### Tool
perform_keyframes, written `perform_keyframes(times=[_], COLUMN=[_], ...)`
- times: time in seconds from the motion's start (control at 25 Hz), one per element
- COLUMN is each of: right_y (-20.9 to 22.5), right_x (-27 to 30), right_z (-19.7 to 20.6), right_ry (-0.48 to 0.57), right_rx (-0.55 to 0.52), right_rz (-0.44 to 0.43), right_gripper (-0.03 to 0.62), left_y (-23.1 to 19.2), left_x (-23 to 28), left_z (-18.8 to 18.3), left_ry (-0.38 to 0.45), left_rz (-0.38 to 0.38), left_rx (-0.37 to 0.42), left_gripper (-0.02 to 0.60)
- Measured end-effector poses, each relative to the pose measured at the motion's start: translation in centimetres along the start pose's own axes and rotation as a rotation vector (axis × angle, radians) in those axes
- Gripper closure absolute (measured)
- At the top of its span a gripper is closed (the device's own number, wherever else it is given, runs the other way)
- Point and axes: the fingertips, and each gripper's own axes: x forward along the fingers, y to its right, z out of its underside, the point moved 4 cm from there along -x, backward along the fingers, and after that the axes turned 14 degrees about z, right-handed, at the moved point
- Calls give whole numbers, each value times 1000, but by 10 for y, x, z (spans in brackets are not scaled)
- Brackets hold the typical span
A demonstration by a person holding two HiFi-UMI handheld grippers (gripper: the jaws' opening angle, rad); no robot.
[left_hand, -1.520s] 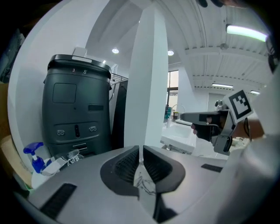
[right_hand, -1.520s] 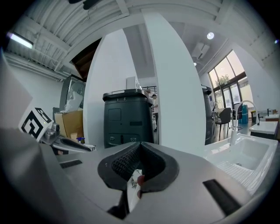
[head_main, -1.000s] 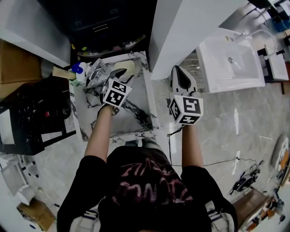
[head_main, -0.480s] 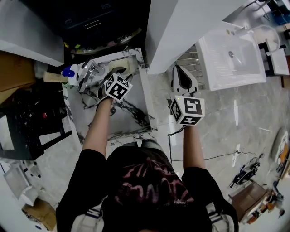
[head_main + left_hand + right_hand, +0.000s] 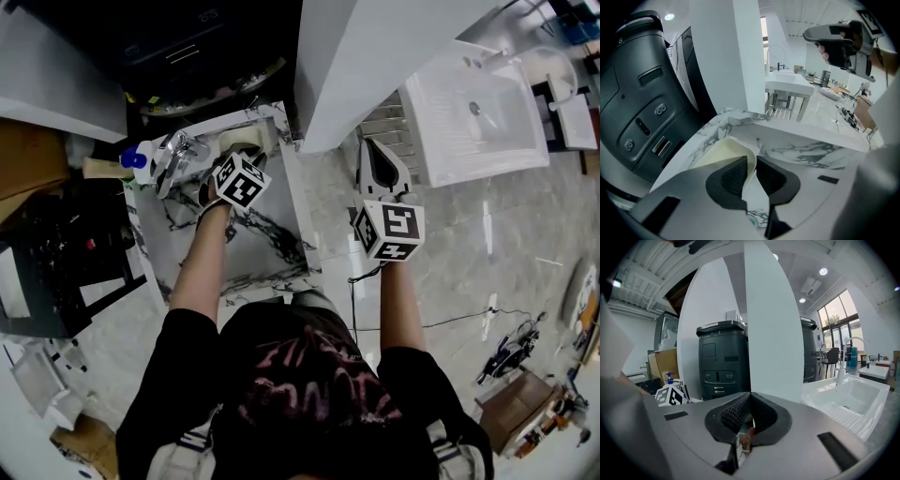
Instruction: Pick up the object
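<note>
While the left gripper (image 5: 751, 163) closes its jaws, the wall of the cream ring (image 5: 723, 152) stands upright between them. One pad is inside the ring and the other outside, and both look pressed against the wall. Ring is possibly a roll of tape; edge view too close to be sure.

Ring sits on the marble table (image 5: 272, 253), at the far edge, close to the corner by the white pillar (image 5: 375, 56). Its base looks to be on the tabletop.

Far left end of table: bottle with blue cap (image 5: 134, 161), and just beside it a shiny silver thing (image 5: 173, 155), shape unclear. Both stand well left of the ring.

Beyond the table is a large dark machine (image 5: 642, 108) with buttons on its front.

Right gripper (image 5: 749, 403): pads pressed together, nothing pinched. It is held in the air over the pale stone floor (image 5: 450, 253), to the right of the table and clear of it, pointing toward the pillar. White sink (image 5: 478, 103) is on its right, near but not touching.

Person's bare left forearm (image 5: 202, 253) stretches across the marble toward the ring.
</note>
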Motion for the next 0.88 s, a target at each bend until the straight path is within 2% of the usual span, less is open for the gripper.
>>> perform_keyframes(times=[0.36,0.52,0.88], right_y=[-2,-5,-22], right_x=[-2,-6,-21], right_z=[-1,-6,-21], right_ry=[1,12,47], right_rx=[16,32,34], right_rz=[-7,-10,-34], right_gripper=[579,579,579], left_y=[7,9,23], left_x=[-8,-21,-75], left_z=[-1,-6,-30], left_ry=[11,69,228], left_rz=[0,-13,-76], left_rx=[5,-34,-54], left_gripper=[543,543,543])
